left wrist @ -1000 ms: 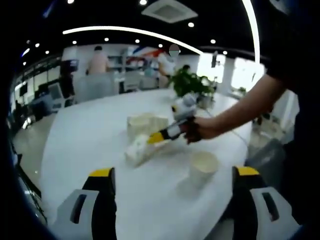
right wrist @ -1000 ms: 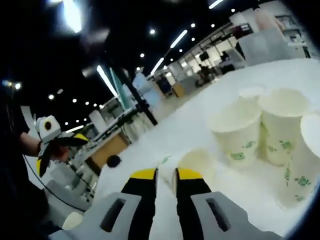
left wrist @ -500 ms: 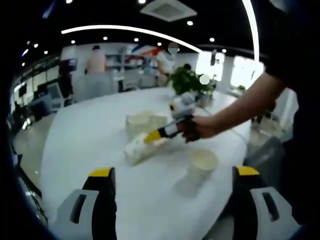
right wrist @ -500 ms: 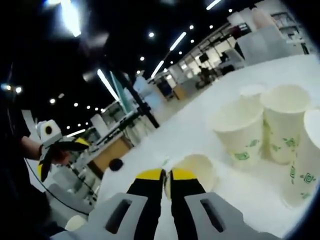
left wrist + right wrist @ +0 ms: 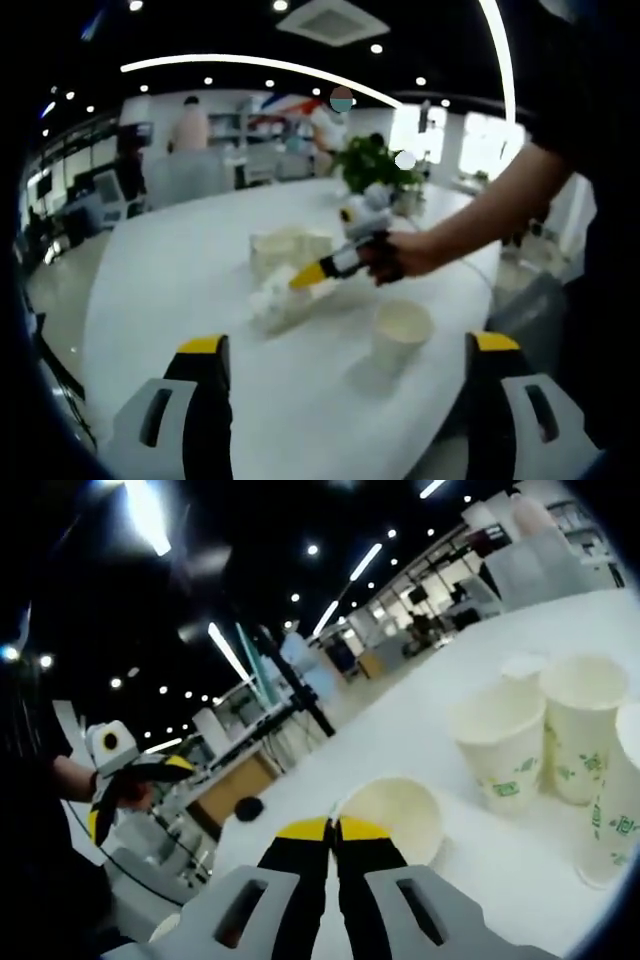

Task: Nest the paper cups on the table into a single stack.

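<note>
Between the yellow-tipped fingers (image 5: 318, 832) of the right gripper (image 5: 331, 830) sits the near rim of a tipped paper cup (image 5: 397, 818); the fingers are pressed almost together on that thin wall, so the cup hangs by its edge with its mouth facing the camera. That rim pinch looks chosen so the cup's base stays free to drop into another cup. In the left gripper view the same right gripper (image 5: 312, 274) reaches out over the white bench (image 5: 170, 280), the held cup (image 5: 272, 297) showing pale below its tips.

Just beyond, 3 upright cups (image 5: 497, 750) stand clustered close together on the bench, mouths up, likely the receiving end of the stack. A separate lone cup (image 5: 400, 332) stands upright nearer the left gripper (image 5: 348, 352), whose fingers (image 5: 203, 346) are spread wide apart with nothing between them, waiting low over the bench edge, probably ready to take that lone cup.

Farther off, a potted plant (image 5: 375, 165) stands at the bench's far side, with people beyond.
</note>
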Action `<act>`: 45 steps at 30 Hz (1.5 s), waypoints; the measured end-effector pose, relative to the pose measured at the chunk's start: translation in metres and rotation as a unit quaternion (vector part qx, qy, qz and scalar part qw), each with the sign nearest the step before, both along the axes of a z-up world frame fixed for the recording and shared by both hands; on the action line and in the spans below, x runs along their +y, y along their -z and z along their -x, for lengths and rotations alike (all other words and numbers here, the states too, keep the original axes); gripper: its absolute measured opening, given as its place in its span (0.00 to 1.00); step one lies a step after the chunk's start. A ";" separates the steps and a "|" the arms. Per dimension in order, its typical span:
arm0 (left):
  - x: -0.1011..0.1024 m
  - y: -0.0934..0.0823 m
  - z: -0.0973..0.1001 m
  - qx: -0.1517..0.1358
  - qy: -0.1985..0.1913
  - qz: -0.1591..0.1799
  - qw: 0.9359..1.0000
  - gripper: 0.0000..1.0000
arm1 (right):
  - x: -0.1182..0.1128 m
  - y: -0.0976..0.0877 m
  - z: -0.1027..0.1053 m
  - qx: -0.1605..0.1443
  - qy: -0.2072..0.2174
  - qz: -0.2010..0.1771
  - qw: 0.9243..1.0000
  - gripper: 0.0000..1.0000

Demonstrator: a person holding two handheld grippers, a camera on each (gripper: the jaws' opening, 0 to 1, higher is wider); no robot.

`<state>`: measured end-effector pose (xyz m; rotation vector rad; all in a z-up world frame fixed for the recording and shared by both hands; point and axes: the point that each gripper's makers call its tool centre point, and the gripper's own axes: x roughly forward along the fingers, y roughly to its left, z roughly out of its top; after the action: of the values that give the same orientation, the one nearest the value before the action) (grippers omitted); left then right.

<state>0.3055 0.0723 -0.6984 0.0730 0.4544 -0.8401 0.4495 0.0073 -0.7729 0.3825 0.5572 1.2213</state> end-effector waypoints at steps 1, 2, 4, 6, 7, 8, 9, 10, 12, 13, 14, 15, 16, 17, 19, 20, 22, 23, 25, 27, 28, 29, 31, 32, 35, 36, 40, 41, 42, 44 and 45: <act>0.000 -0.001 -0.001 -0.003 -0.001 0.001 1.000 0.97 | -0.001 -0.001 0.000 0.000 0.001 0.000 1.000 0.00; -0.001 -0.002 -0.001 -0.005 -0.002 0.002 1.000 0.97 | -0.003 -0.002 0.002 0.000 0.001 0.001 1.000 0.00; -0.001 -0.003 -0.002 -0.006 -0.003 0.001 1.000 0.97 | -0.005 -0.005 0.004 0.000 0.002 0.003 1.000 0.00; -0.003 -0.006 -0.003 -0.012 -0.002 0.005 1.000 0.97 | -0.008 -0.007 0.006 0.000 0.003 0.004 1.000 0.00; -0.003 -0.006 -0.003 -0.013 -0.003 0.004 1.000 0.97 | -0.010 -0.007 0.007 0.000 0.004 0.005 1.000 0.00; -0.002 -0.006 -0.003 -0.014 -0.003 0.001 1.000 0.97 | -0.012 -0.008 0.009 0.000 0.005 0.007 1.000 0.00; -0.001 -0.006 -0.004 -0.014 -0.004 0.002 1.000 0.97 | -0.013 -0.009 0.009 0.000 0.005 0.007 1.000 0.00; -0.001 -0.008 -0.004 -0.015 -0.006 0.006 1.000 0.97 | -0.015 -0.010 0.011 0.000 0.006 0.009 1.000 0.00; -0.002 -0.010 -0.004 -0.018 -0.005 0.005 1.000 0.97 | -0.017 -0.012 0.014 0.002 0.006 0.010 1.000 0.00; -0.002 -0.011 -0.004 -0.022 -0.003 0.002 1.000 0.97 | -0.018 -0.014 0.016 0.004 0.006 0.010 1.000 0.00; -0.002 -0.011 -0.004 -0.021 -0.003 0.001 1.000 0.97 | -0.019 -0.015 0.018 0.005 0.004 0.012 1.000 0.00; -0.001 -0.012 -0.004 -0.020 -0.002 0.001 1.000 0.97 | -0.020 -0.017 0.021 0.003 0.003 0.016 1.000 0.00; -0.001 -0.013 -0.004 -0.021 -0.002 0.000 1.000 0.97 | -0.021 -0.018 0.023 0.003 0.003 0.016 1.000 0.00; 0.000 -0.014 -0.005 -0.024 -0.001 -0.001 1.000 0.97 | -0.022 -0.021 0.024 0.003 0.004 0.016 1.000 0.00; 0.002 -0.016 -0.005 -0.026 -0.001 0.000 1.000 0.97 | -0.024 -0.026 0.027 0.004 0.004 0.015 1.000 0.00; 0.002 -0.016 -0.006 -0.028 -0.001 0.002 1.000 0.97 | -0.025 -0.029 0.029 0.001 0.005 0.016 1.000 0.00; 0.004 -0.014 -0.006 -0.027 0.000 -0.003 1.000 0.97 | -0.029 -0.033 0.033 -0.003 0.009 0.022 1.000 0.00; 0.004 -0.012 -0.006 -0.026 0.001 -0.006 1.000 0.97 | -0.030 -0.036 0.035 -0.005 0.010 0.020 1.000 0.00; 0.003 -0.013 -0.007 -0.029 0.002 0.000 1.000 0.97 | -0.034 -0.040 0.041 -0.003 0.015 0.018 1.000 0.00; 0.002 -0.013 -0.008 -0.030 0.003 0.003 1.000 0.96 | -0.038 -0.043 0.046 -0.003 0.019 0.019 1.000 0.00; 0.000 -0.014 -0.009 -0.032 0.004 0.004 0.999 0.96 | -0.040 -0.046 0.049 -0.004 0.022 0.018 1.000 0.00; -0.001 -0.015 -0.009 -0.032 0.005 0.007 0.999 0.96 | -0.042 -0.047 0.051 -0.004 0.023 0.018 1.000 0.00; -0.004 -0.016 -0.009 -0.036 0.009 0.009 0.999 0.96 | -0.046 -0.050 0.057 -0.008 0.030 0.022 0.999 0.00; -0.005 -0.017 -0.009 -0.037 0.011 0.008 0.999 0.96 | -0.048 -0.052 0.059 -0.008 0.032 0.022 0.999 0.00; -0.007 -0.017 -0.010 -0.035 0.014 0.012 0.999 0.95 | -0.055 -0.058 0.064 -0.008 0.050 0.020 0.999 0.00; -0.007 -0.018 -0.010 -0.036 0.016 0.013 0.999 0.95 | -0.057 -0.060 0.064 -0.007 0.054 0.018 0.998 0.00; -0.008 -0.022 -0.012 -0.046 0.027 0.013 0.998 0.95 | -0.066 -0.071 0.066 -0.013 0.077 0.012 0.997 0.00; -0.008 -0.022 -0.012 -0.046 0.028 0.013 0.998 0.95 | -0.068 -0.073 0.067 -0.014 0.081 0.011 0.997 0.00; -0.008 -0.023 -0.012 -0.046 0.029 0.016 0.998 0.95 | -0.070 -0.077 0.068 -0.015 0.087 0.009 0.996 0.00; -0.010 -0.024 -0.012 -0.047 0.031 0.019 0.998 0.95 | -0.074 -0.083 0.070 -0.016 0.094 0.004 0.995 0.00; -0.010 -0.024 -0.011 -0.048 0.032 0.019 0.998 0.95 | -0.075 -0.086 0.071 -0.017 0.097 0.001 0.995 0.00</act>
<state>0.3168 0.0620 -0.6739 0.0933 0.3476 -0.9045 0.3784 -0.0675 -0.6869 0.4035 0.4799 1.0390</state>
